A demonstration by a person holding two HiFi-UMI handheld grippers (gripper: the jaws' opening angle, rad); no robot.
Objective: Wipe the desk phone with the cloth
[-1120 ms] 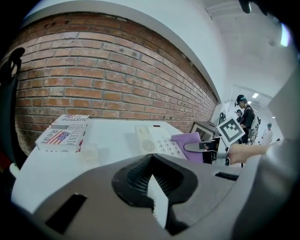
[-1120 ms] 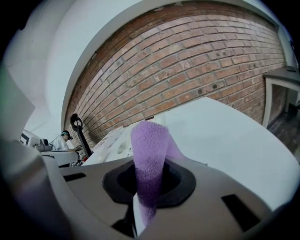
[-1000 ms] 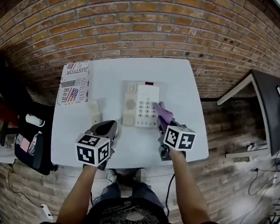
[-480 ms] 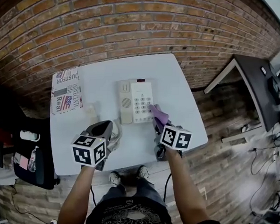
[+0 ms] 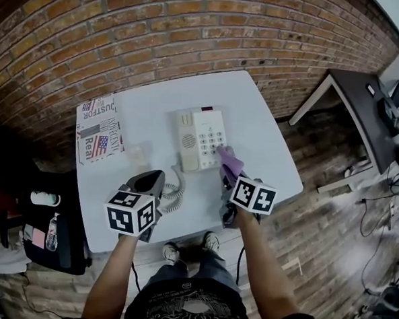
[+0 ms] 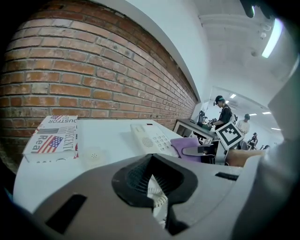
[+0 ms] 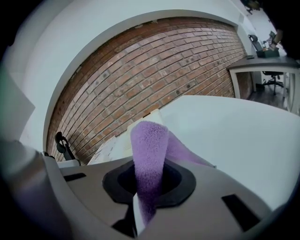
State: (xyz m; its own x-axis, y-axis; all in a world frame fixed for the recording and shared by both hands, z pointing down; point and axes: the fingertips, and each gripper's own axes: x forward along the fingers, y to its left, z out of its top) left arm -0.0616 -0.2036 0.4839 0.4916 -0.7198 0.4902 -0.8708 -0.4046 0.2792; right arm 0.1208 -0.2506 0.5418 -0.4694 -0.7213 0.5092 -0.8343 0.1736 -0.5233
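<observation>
Looks mid-wipe: your right tool (image 5: 227, 176) clamps the purple cloth (image 5: 230, 162) against the desk phone (image 5: 199, 136) at frame centre. Your left tool (image 5: 151, 182), lower left, is closed and empty. Next, sweep the cloth across the phone.

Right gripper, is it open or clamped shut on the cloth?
Shut. The right gripper pinches the purple cloth between its jaws in its own view, and the cloth's free end sticks out ahead.

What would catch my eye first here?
The purple cloth, pinched in the right tool, rests on the keypad corner of the cream desk phone on the white table. Behind stands a red brick wall. The left tool grips the phone's coiled cord.
</observation>
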